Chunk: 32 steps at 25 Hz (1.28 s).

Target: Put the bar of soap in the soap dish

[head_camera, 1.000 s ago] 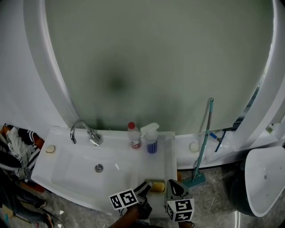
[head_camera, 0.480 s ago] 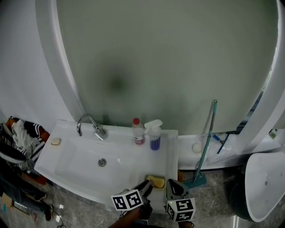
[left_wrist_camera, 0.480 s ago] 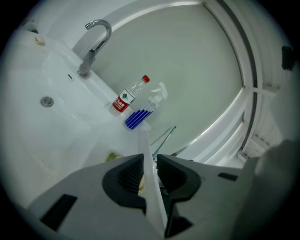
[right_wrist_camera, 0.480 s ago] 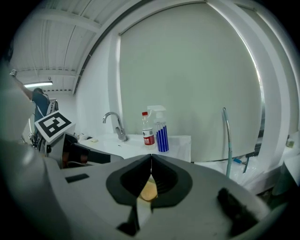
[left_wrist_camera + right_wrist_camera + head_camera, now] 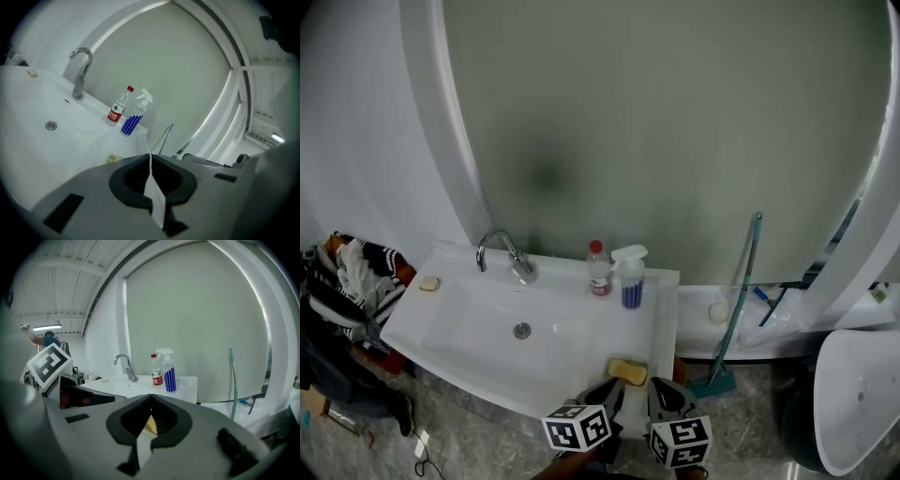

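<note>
At far left, a heap of striped clothing (image 5: 352, 272) lay beside the white sink (image 5: 459, 319), and a small pale block (image 5: 429, 283) sat on the sink's left corner. Further right stood the tap (image 5: 502, 251), then a red-capped bottle (image 5: 599, 269) and a blue spray bottle (image 5: 630, 277). On the sink's front right rim lay a yellow oblong, which I took for the bar of soap (image 5: 627, 370). I could not tell whether the soap dish sat under it. Just below it, my left gripper (image 5: 612, 387) had just been closing, its jaws together on nothing. My right gripper (image 5: 660, 391) was likewise pinched together and empty. The soap lay near the edge and near both grippers, so I judged a careless brush could knock it to the floor.
</note>
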Motion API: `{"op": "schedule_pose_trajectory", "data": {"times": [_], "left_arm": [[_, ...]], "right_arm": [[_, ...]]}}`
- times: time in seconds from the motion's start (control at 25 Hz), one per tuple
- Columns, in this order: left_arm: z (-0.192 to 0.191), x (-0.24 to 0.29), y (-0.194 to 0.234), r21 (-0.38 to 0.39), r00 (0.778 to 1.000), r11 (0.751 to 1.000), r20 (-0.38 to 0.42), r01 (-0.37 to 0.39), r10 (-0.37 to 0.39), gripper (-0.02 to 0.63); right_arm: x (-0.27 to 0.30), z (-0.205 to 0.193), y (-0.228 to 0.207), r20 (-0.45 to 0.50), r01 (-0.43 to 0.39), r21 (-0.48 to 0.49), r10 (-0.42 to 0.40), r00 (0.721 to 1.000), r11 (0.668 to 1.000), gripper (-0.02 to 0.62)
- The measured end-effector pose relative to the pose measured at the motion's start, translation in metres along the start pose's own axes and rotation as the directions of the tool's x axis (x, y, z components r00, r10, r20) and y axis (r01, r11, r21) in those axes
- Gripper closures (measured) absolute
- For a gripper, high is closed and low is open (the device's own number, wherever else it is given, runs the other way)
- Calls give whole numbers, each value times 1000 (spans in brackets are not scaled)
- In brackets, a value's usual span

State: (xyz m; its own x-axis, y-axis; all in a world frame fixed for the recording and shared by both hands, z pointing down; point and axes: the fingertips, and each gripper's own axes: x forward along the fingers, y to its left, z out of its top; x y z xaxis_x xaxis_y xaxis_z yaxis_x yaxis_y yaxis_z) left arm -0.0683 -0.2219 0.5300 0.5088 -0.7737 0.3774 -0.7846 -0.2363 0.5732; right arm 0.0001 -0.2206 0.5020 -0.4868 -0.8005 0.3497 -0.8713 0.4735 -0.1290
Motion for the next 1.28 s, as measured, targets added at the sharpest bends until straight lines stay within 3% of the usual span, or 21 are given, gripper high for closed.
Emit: {"op": "schedule_pose_trajectory", "data": {"times": [0.2, 0.6, 0.88, 1.28], "left_arm": [[-3, -18, -17, 114, 999, 993, 23, -32, 30, 589], [-14, -48, -44, 253, 995, 964, 72, -81, 65, 595], [-19, -68, -67, 373, 989, 920, 120, -123, 84, 595], [-31, -85, -80, 424, 985, 894, 146, -147, 93, 595]], "right_arm": [[-14, 1, 14, 2, -46, -11, 46, 999, 999, 583], [-44, -2, 34, 8, -113, -24, 113, 994, 993, 583], [-63, -8, 43, -1, -141, -38, 141, 990, 989, 584], [-78, -9, 52, 21, -175, -49, 176, 984, 983, 584]]}}
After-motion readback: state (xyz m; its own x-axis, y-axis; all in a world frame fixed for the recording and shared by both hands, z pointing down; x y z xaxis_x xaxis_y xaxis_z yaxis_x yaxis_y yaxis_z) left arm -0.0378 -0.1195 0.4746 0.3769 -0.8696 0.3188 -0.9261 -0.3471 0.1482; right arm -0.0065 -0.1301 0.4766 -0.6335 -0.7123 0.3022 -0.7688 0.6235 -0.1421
